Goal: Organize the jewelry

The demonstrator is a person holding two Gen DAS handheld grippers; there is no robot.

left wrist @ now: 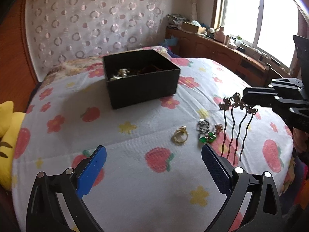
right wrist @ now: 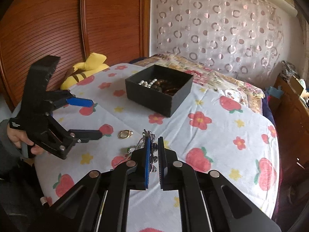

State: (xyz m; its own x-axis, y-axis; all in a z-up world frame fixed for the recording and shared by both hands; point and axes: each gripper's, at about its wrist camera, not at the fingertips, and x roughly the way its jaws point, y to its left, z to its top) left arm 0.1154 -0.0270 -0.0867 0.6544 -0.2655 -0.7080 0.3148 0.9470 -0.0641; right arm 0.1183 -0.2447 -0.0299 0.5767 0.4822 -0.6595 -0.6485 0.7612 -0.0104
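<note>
A black open box (left wrist: 142, 77) holding pearls and brown beads sits on the flowered bedsheet; it also shows in the right wrist view (right wrist: 159, 89). My right gripper (right wrist: 154, 141) is shut on a metal hair comb (left wrist: 236, 123) with wavy prongs, lifted above the sheet; the comb (right wrist: 152, 154) shows between the pads. A gold ring (left wrist: 180, 135) lies on the sheet, also seen from the right (right wrist: 125, 134). A silver and green jewelry piece (left wrist: 205, 132) lies beside it. My left gripper (left wrist: 153, 152) is open and empty, just near of the ring; it shows from the right too (right wrist: 95, 118).
A yellow plush toy (right wrist: 85, 72) lies at the bed's left edge by a wooden wardrobe (right wrist: 58, 29). A cluttered wooden shelf (left wrist: 222, 48) runs under the window on the right. A patterned curtain (left wrist: 92, 19) hangs behind the bed.
</note>
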